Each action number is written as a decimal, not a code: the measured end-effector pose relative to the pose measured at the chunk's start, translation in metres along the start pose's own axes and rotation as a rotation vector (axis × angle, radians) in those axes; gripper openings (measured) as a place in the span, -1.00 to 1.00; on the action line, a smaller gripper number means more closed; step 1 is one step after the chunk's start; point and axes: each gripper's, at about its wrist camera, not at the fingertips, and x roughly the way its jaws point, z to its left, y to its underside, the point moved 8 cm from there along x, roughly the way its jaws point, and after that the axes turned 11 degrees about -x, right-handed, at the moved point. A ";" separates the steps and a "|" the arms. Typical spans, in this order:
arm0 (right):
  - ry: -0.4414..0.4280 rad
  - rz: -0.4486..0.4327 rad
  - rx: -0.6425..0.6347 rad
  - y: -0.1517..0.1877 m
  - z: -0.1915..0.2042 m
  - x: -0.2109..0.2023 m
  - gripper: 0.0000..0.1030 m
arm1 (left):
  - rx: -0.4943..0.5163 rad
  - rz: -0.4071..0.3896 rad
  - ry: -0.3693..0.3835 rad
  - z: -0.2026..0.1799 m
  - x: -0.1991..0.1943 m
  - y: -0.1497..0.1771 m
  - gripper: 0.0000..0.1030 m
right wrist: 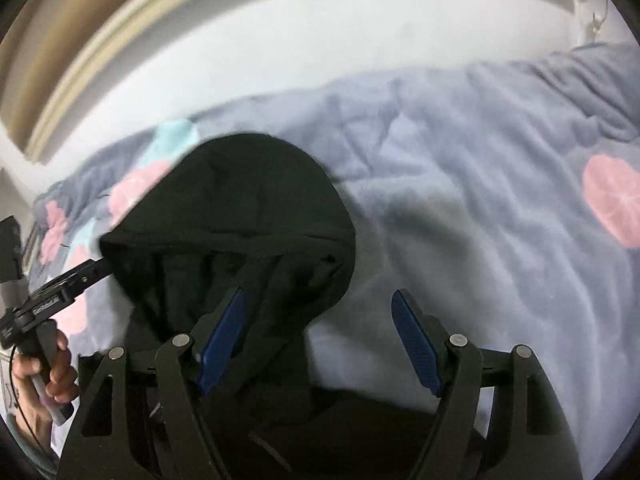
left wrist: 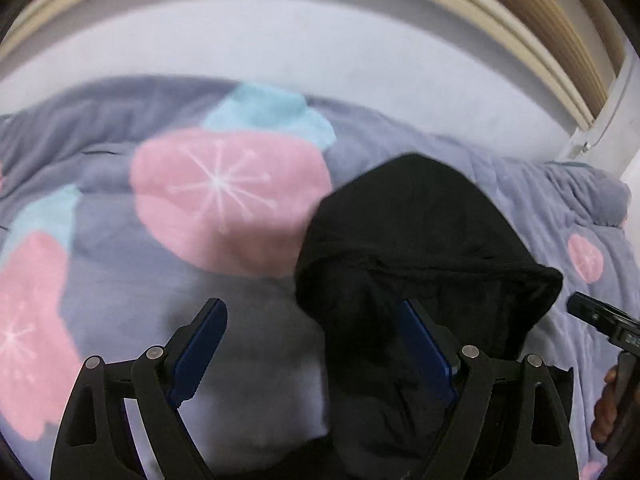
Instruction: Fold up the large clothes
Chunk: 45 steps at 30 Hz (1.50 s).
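A black hooded garment (left wrist: 416, 240) lies on a lilac blanket (left wrist: 120, 280), its hood pointing away from me. My left gripper (left wrist: 316, 344) is open above the garment's left edge; its right finger (left wrist: 428, 352) is over the black cloth and its left finger (left wrist: 200, 352) is over the blanket. In the right wrist view the same garment (right wrist: 240, 216) shows. My right gripper (right wrist: 320, 340) is open, its left finger (right wrist: 224, 340) over the black cloth and its right finger (right wrist: 416, 344) over the blanket (right wrist: 480, 200). Neither holds anything.
The blanket has pink (left wrist: 228, 196) and light blue (left wrist: 268, 112) patches and is bunched at the far right (left wrist: 592, 196). A white wall (left wrist: 320, 40) and a tan wooden frame (left wrist: 560, 40) rise behind the bed. A hand (right wrist: 44, 372) holds the left gripper.
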 end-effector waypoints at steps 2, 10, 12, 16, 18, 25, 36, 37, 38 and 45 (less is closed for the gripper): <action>0.016 0.012 -0.002 -0.004 -0.008 0.016 0.46 | -0.004 -0.003 -0.033 0.001 0.016 -0.003 0.38; 0.013 -0.083 -0.073 -0.016 -0.010 -0.002 -0.84 | -0.104 -0.067 0.071 0.020 -0.011 -0.005 -0.86; 0.002 -0.105 -0.108 -0.008 -0.007 -0.001 -0.84 | -0.097 -0.046 0.065 0.033 -0.028 0.013 -0.86; 0.086 0.097 -0.199 0.033 -0.005 0.081 -0.84 | -0.104 0.174 -0.041 0.062 0.043 0.059 -0.79; 0.093 0.122 -0.207 0.044 -0.006 0.101 -0.83 | -0.073 0.173 -0.050 0.063 0.062 0.066 -0.76; 0.079 0.123 -0.227 0.049 -0.013 0.057 -0.04 | 0.128 0.074 -0.081 0.052 0.022 0.068 -0.32; -0.029 -0.161 -0.236 -0.023 0.035 -0.034 0.39 | 0.131 -0.195 0.180 -0.009 -0.104 0.015 0.33; -0.016 -0.160 -0.248 -0.027 0.039 -0.028 0.39 | 0.133 -0.176 0.193 -0.020 -0.091 0.009 0.33; -0.007 -0.143 -0.266 -0.031 0.048 -0.014 0.39 | 0.138 -0.156 0.191 -0.025 -0.082 0.009 0.33; 0.030 0.105 -0.292 0.026 0.047 0.091 0.36 | 0.172 0.099 0.034 -0.012 0.045 0.055 0.32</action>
